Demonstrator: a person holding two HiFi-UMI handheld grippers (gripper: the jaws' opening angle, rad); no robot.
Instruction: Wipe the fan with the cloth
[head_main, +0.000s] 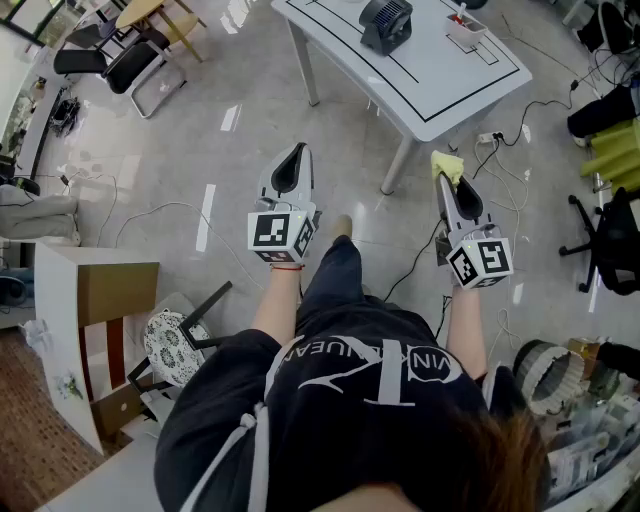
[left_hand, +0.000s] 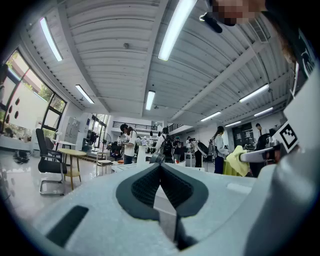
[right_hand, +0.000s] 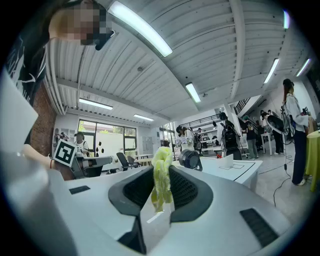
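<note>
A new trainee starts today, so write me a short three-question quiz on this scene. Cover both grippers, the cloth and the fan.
1. True or false: the left gripper has its jaws shut on nothing.
2. What holds the yellow cloth? A: left gripper. B: right gripper. C: neither gripper.
3. Fill in: the fan stands on the white ____.
Key: 1 true; 2 B; 3 table.

Fan (head_main: 386, 22) on table (head_main: 440, 90) ahead; cloth (head_main: 447, 163) in R gripper (head_main: 451, 187), nearer.
</note>
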